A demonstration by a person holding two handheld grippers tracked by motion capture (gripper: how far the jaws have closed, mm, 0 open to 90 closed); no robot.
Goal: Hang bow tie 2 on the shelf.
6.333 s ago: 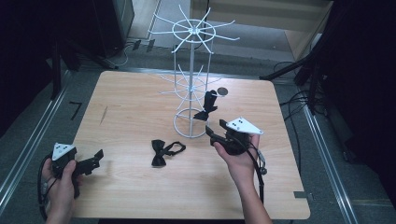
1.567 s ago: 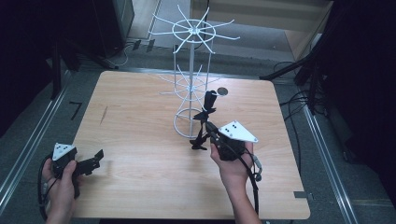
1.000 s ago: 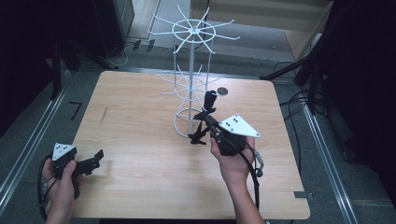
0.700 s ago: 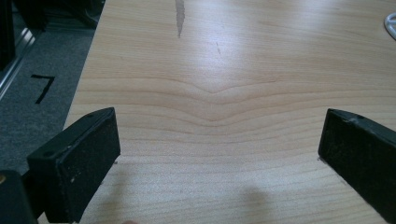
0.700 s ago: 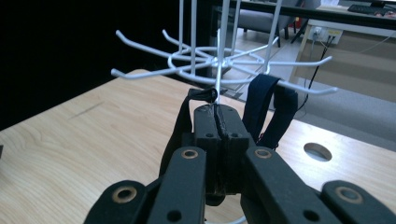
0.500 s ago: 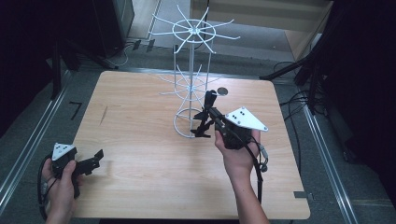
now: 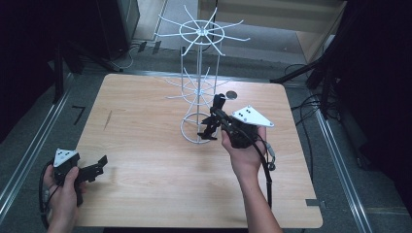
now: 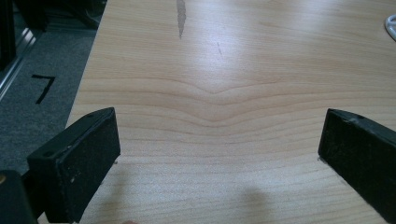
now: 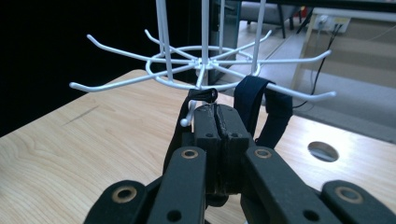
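A white wire rack (image 7: 199,34) stands at the table's back centre, with one black bow tie (image 7: 218,101) hanging from a lower hook by its strap (image 9: 254,100). My right gripper (image 7: 216,119) is beside the rack's lower ring, shut on the thin strap of a second black bow tie (image 7: 206,132) that dangles under it. In the right gripper view the jaws (image 9: 217,122) are pressed together, and the strap's loop (image 9: 203,95) sits just above a hook tip (image 9: 185,122). My left gripper (image 7: 92,170) rests at the table's near left, open, with bare wood between its pads (image 8: 79,158).
The wooden table (image 7: 145,126) has a round hole (image 7: 231,95) behind the rack. The rack's lower hooks (image 9: 116,79) spread out on all sides around my right gripper. Dark floor and cables (image 7: 311,104) lie beyond the right edge.
The second bow tie, earlier lying on the table, now hangs from my right gripper, which has risen and moved closer to the rack's lower hooks. The left hand has stayed put.
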